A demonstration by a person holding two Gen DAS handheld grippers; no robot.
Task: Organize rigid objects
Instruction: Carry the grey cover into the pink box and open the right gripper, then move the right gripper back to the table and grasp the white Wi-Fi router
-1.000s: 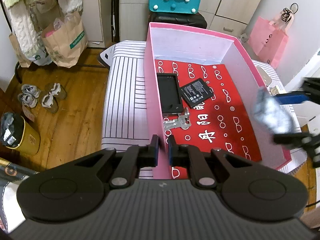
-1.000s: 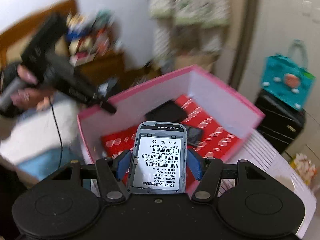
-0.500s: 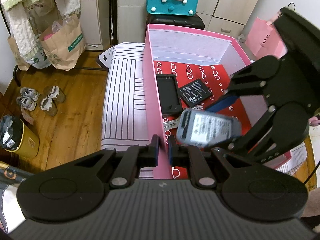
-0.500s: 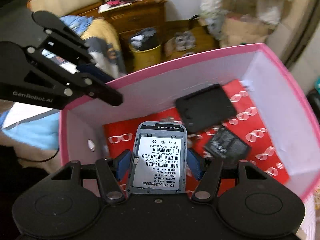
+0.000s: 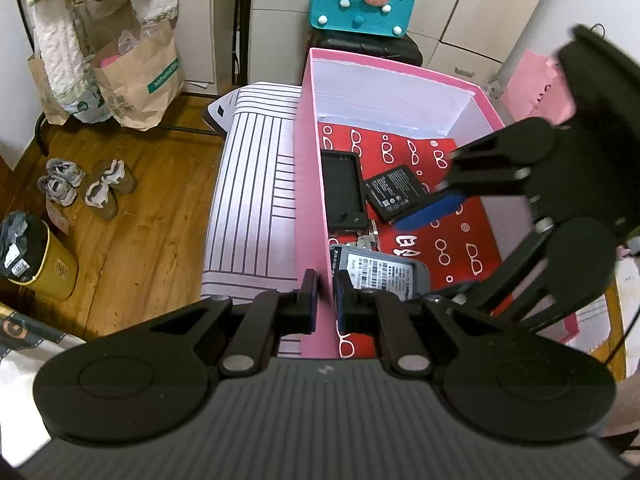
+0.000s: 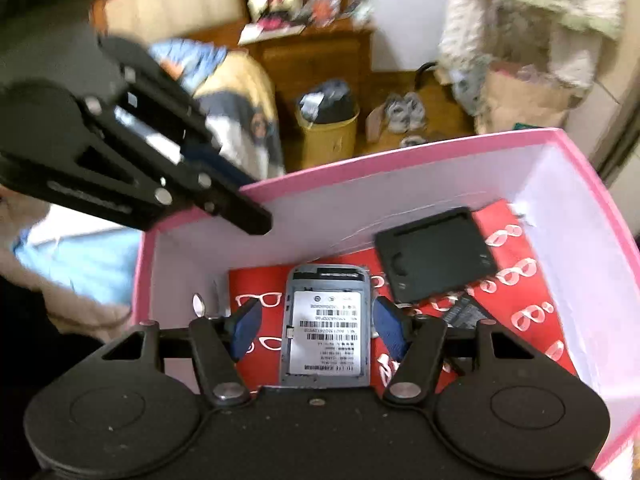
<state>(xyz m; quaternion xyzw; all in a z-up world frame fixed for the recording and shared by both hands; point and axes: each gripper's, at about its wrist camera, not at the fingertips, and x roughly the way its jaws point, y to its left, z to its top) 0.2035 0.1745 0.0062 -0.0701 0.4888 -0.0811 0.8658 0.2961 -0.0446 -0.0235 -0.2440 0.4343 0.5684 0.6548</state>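
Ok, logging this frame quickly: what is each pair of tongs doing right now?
Left tongs: shut on the pink box wall.
Right tongs: open, with the grey device lying loose between them in the box.

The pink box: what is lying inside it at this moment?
Inside the pink box, on red paper: a black case, a black battery, a grey device between the right gripper's open fingers, and keys, mostly covered by it.
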